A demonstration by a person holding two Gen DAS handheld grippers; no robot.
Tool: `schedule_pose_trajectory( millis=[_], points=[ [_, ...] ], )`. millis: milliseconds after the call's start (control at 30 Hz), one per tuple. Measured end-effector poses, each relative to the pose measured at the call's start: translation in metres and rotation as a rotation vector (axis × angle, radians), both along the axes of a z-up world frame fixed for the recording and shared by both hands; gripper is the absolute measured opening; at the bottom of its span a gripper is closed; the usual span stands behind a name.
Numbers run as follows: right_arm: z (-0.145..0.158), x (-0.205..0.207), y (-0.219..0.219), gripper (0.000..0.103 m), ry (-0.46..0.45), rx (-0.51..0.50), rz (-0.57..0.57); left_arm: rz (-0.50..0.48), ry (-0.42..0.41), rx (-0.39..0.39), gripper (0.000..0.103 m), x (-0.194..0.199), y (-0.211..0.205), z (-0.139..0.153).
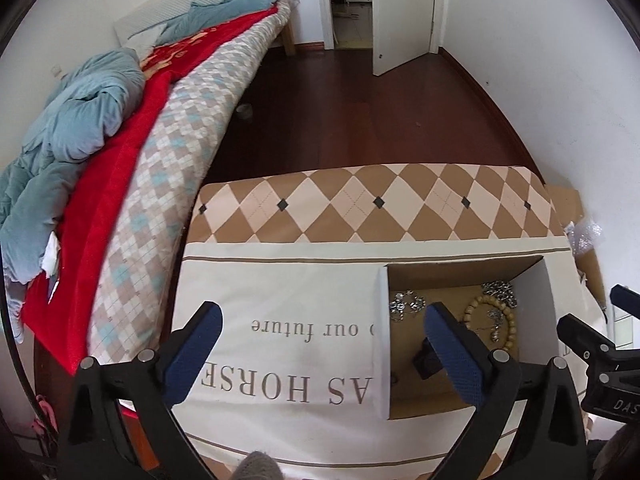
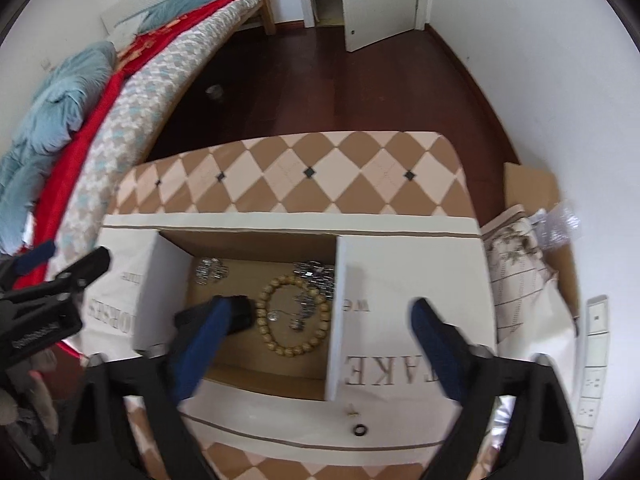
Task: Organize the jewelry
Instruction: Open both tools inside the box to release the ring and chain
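Observation:
An open cardboard box [image 2: 256, 376] with white flaps sits on a cloth-covered table. Inside lie a wooden bead bracelet [image 2: 294, 314], silver jewelry pieces [image 2: 210, 270] [image 2: 316, 274] and a small black box [image 2: 240, 314]. A black ring [image 2: 361, 429] and a tiny gold piece [image 2: 352, 412] lie on the cloth in front of the box. My right gripper [image 2: 316, 344] is open and empty, straddling the box's right flap. My left gripper [image 1: 324, 354] is open and empty above the cloth, left of the box [image 1: 424, 404]; the bracelet [image 1: 508, 320] shows there too.
A bed [image 1: 160, 168] with red and blue bedding runs along the left. Dark wood floor [image 1: 360, 120] and an open door [image 1: 400, 12] lie beyond the table. Cardboard and bubble wrap [image 2: 556, 220] sit at the right by the wall.

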State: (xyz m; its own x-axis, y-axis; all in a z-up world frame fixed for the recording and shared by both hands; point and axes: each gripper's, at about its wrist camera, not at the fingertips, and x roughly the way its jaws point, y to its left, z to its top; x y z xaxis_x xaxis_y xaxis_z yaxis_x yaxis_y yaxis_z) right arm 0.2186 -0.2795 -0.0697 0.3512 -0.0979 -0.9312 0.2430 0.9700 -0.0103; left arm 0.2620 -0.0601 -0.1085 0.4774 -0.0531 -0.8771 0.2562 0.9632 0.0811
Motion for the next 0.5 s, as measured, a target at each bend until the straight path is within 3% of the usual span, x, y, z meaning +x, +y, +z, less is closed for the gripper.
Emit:
schedule_pose_trajectory(
  millis=[233,500],
  points=[
    [-0.011,-0.013,0.005,0.103,0.022,-0.057,-0.017,-0.001,-0.024,0.045,0.103,-0.019,0.002,-0.008],
    [-0.011,-0.024,0.008,0.103,0.017,-0.067,-0.039,-0.009,-0.024,0.041,0.103,-0.04,0.003,-0.009]
  ],
)
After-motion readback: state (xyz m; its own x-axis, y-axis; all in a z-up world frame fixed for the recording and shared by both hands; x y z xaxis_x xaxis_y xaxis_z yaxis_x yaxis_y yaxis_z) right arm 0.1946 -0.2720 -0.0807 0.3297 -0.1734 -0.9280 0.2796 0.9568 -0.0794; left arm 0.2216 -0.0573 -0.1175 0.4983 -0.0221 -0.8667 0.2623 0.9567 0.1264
